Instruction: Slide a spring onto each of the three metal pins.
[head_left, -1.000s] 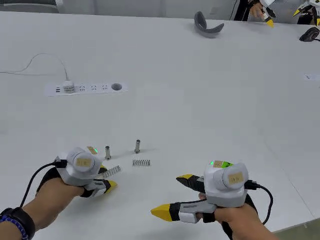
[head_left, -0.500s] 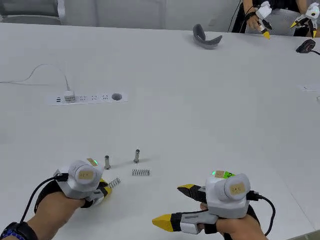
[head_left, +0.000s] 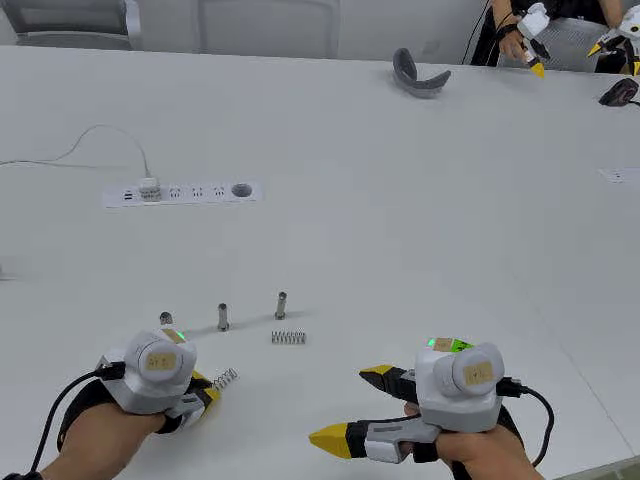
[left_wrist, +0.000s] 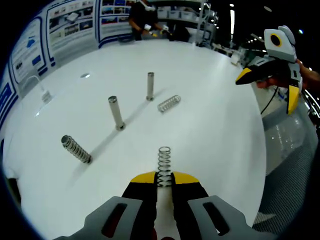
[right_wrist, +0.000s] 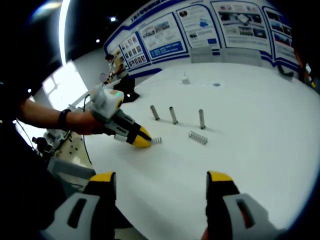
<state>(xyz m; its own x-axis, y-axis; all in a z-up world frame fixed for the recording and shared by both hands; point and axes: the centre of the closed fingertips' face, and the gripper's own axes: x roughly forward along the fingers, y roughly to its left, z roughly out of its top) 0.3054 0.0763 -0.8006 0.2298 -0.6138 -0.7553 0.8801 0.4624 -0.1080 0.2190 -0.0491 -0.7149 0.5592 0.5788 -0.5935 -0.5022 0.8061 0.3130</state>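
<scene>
Near the front left edge of the bench (head_left: 400, 200), clenched in the left tongs (left_wrist: 158, 177): a spring (left_wrist: 164, 160), long axis straight out along the tips. Ahead and slightly left, the nearest bare pin (left_wrist: 116, 112), upright; beyond it a second pin (left_wrist: 150, 86) beside a spare spring (left_wrist: 169, 103). Third pin (left_wrist: 75, 148) already sprung. Right tongs (head_left: 354, 405) released, empty, farther off.

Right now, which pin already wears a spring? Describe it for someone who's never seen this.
On the white table, three pins stand in a row near the power strip. It is the end pin farthest from the loose spring. It alone is wrapped in coils; the other two are bare.
</scene>
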